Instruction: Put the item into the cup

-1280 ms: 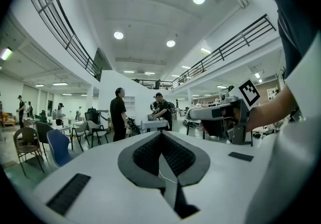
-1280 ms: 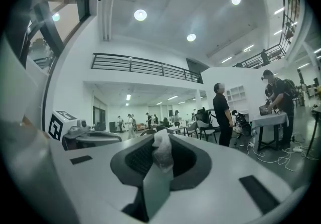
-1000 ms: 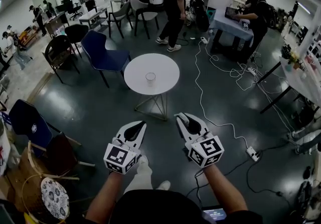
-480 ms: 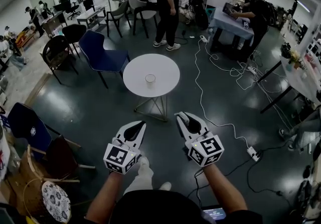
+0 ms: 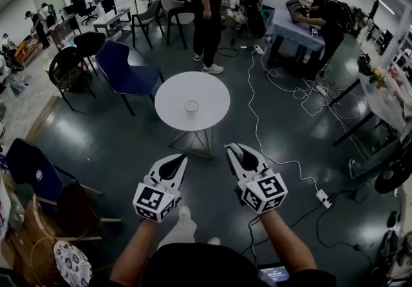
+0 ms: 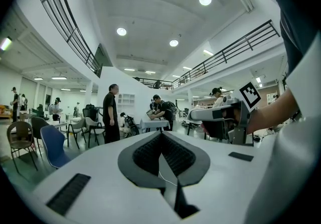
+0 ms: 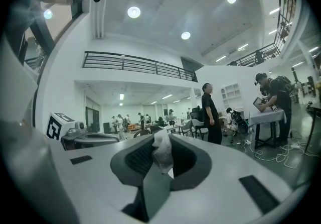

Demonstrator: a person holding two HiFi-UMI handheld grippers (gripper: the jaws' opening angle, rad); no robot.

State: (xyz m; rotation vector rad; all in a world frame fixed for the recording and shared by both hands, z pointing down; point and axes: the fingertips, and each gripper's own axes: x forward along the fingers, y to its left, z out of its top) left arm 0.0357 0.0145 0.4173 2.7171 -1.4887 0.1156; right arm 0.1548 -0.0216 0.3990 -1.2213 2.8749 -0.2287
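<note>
A small clear cup point(image 5: 191, 106) stands in the middle of a round white table point(image 5: 212, 96) ahead of me on the dark floor. My left gripper point(image 5: 178, 160) point(image 6: 160, 135) is held level, short of the table, its jaws shut with nothing between them. Beside it my right gripper point(image 5: 235, 150) point(image 7: 163, 140) also points level towards the table. Its jaws are shut on a crumpled white item point(image 7: 161, 150) that sticks up between the pads. Both grippers are well short of the cup.
A blue chair point(image 5: 125, 70) stands left of the table. A person in black point(image 5: 206, 9) stands behind it. White cables point(image 5: 257, 118) and a power strip point(image 5: 322, 197) lie on the floor to the right. More chairs point(image 5: 29, 163) are at my near left.
The table and cup have drawn nearer in the head view as I move towards them. Both grippers keep their pose. The person in black has shifted left behind the table.
</note>
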